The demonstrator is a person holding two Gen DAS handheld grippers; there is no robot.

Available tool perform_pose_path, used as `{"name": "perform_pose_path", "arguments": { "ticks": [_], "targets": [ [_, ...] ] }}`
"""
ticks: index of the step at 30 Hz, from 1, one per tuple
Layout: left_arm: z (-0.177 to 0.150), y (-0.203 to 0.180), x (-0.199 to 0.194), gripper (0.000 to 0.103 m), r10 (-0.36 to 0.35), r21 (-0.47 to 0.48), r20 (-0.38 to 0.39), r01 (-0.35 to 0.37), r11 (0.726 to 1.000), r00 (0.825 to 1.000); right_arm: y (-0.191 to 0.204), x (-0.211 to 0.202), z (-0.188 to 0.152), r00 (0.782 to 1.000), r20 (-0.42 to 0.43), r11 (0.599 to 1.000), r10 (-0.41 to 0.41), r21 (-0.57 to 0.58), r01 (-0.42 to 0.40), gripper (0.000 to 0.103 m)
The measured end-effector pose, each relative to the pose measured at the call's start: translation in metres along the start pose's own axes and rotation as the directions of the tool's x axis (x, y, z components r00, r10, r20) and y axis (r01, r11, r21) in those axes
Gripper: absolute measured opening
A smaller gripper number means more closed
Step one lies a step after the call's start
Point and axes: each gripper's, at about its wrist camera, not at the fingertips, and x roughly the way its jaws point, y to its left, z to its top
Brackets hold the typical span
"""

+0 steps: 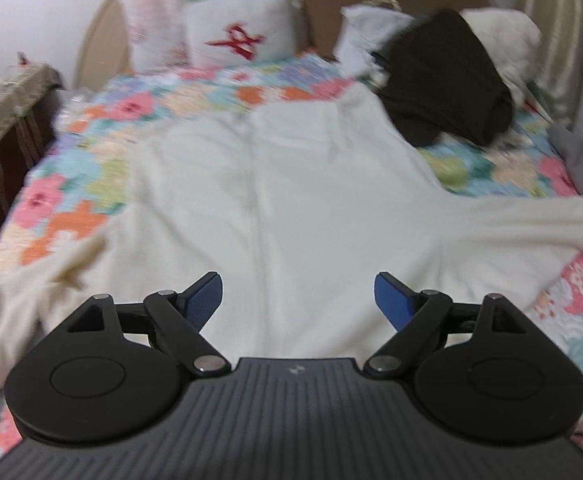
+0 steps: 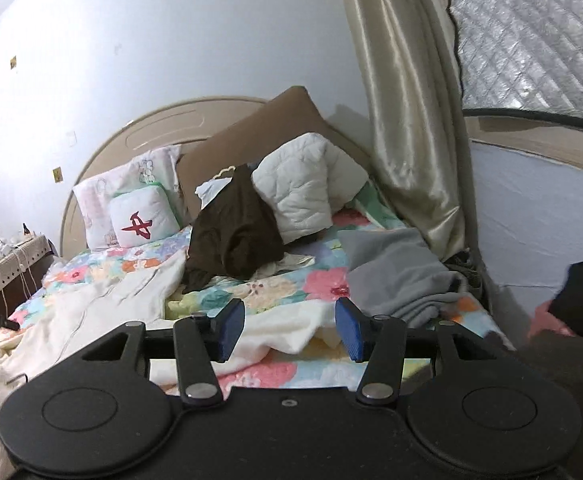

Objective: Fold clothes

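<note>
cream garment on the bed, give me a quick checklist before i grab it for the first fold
1. Cream garment spread out on the floral bedspread: ok, mostly flat, one sleeve out to the right.
2. Left gripper free: ok, jaws wide apart, nothing between them.
3. Right gripper free: ok, jaws apart above the sleeve end, nothing pinched.
4. Sleeve end smooth: not ok, it lies rumpled.
5. Dark brown garment off the cream one: cannot tell, its lower edge meets the cream top corner.
6. Left side of the cream garment tidy: not ok, bunched near the bed edge.
</note>
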Motion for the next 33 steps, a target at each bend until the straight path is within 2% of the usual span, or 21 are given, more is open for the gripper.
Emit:
{"name": "perform_pose_path", "arguments": {
  "ticks": [5,9,11,13,16,18,20,24,26,28,30,32,33],
  "targets": [
    [-0.008,0.042,-0.023,0.089,0.124,0.004,0.034,-0.124,0.992,0.992,-0.025,-0.032,-0.001,0.999,-0.029,0.999,-0.026,0.017,0.027,0.056],
    [-0.024,0.085,-0.025,0.09,0.182,-0.059,-0.013,-0.182,0.982,0.983,-0.032,-0.03,-0.006,0.999,-0.04,0.999,-0.033,0.042,0.035,0.056],
    [-0.034,0.102,-0.024,0.09,0.196,-0.056,-0.036,-0.198,0.979,0.98,-0.015,-0.02,-0.002,1.0,-0.029,1.0,0.009,0.023,-0.008,0.056],
    [-0.043,0.113,-0.024,0.09,0.231,0.0,-0.05,-0.231,0.973,0.972,0.012,-0.003,0.005,0.997,-0.02,0.997,0.073,-0.019,-0.073,0.056],
    [-0.054,0.131,-0.027,0.09,0.257,0.082,-0.091,-0.25,0.965,0.962,0.071,0.03,0.018,0.979,-0.031,0.973,0.203,-0.103,-0.205,0.056],
    [-0.061,0.143,-0.031,0.09,0.253,0.111,-0.128,-0.24,0.965,0.959,0.126,0.052,0.028,0.947,-0.062,0.931,0.317,-0.171,-0.322,0.057],
    [-0.065,0.157,-0.032,0.09,0.217,0.126,-0.19,-0.196,0.973,0.957,0.184,0.076,0.035,0.91,-0.127,0.881,0.395,-0.228,-0.415,0.059],
    [-0.073,0.189,-0.032,0.09,0.141,0.134,-0.319,-0.103,0.986,0.937,0.306,0.116,0.031,0.842,-0.278,0.786,0.463,-0.311,-0.535,0.059],
    [-0.075,0.199,-0.03,0.09,0.125,0.13,-0.353,-0.084,0.988,0.927,0.361,0.131,0.024,0.79,-0.34,0.719,0.511,-0.336,-0.609,0.06],
    [-0.076,0.209,-0.026,0.09,0.124,0.127,-0.351,-0.084,0.988,0.928,0.412,0.148,0.014,0.731,-0.401,0.653,0.552,-0.337,-0.678,0.063],
    [-0.074,0.221,-0.02,0.09,0.086,0.031,-0.331,-0.08,0.996,0.94,0.452,0.172,0.006,0.685,-0.452,0.626,0.571,-0.3,-0.72,0.063],
    [-0.072,0.235,-0.011,0.09,0.042,-0.078,-0.263,-0.064,0.995,0.964,0.484,0.196,-0.006,0.644,-0.496,0.619,0.583,-0.243,-0.747,0.063],
    [-0.072,0.243,-0.006,0.09,0.057,-0.123,-0.22,-0.086,0.989,0.974,0.501,0.208,-0.013,0.63,-0.515,0.617,0.582,-0.225,-0.754,0.063]
  ]
}}
